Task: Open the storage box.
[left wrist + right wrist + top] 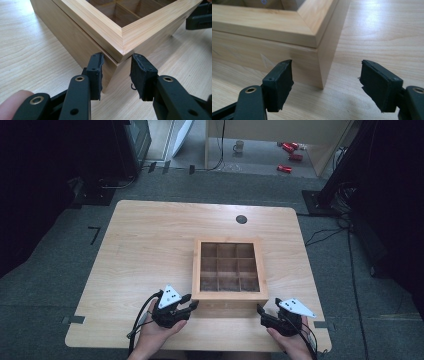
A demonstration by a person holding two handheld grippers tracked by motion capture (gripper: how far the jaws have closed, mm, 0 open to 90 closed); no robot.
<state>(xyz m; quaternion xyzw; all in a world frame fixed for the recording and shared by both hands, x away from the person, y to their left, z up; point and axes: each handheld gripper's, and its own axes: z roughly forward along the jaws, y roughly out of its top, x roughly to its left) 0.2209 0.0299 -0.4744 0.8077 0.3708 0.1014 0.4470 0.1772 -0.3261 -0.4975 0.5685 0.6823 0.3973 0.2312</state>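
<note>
I have the wooden box near the front edge of the worktop, lid seemingly shut; my left tool straddles its near-left corner, jaws apart, nearly touching; my right tool stands wider at the near-right corner; I judge the lid lift comes next, needing both to close on the lid rim; the high view alone shows nine compartments.

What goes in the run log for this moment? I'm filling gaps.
left gripper: open, straddling box near corner | right gripper: open at other near corner | lid: shut
</note>
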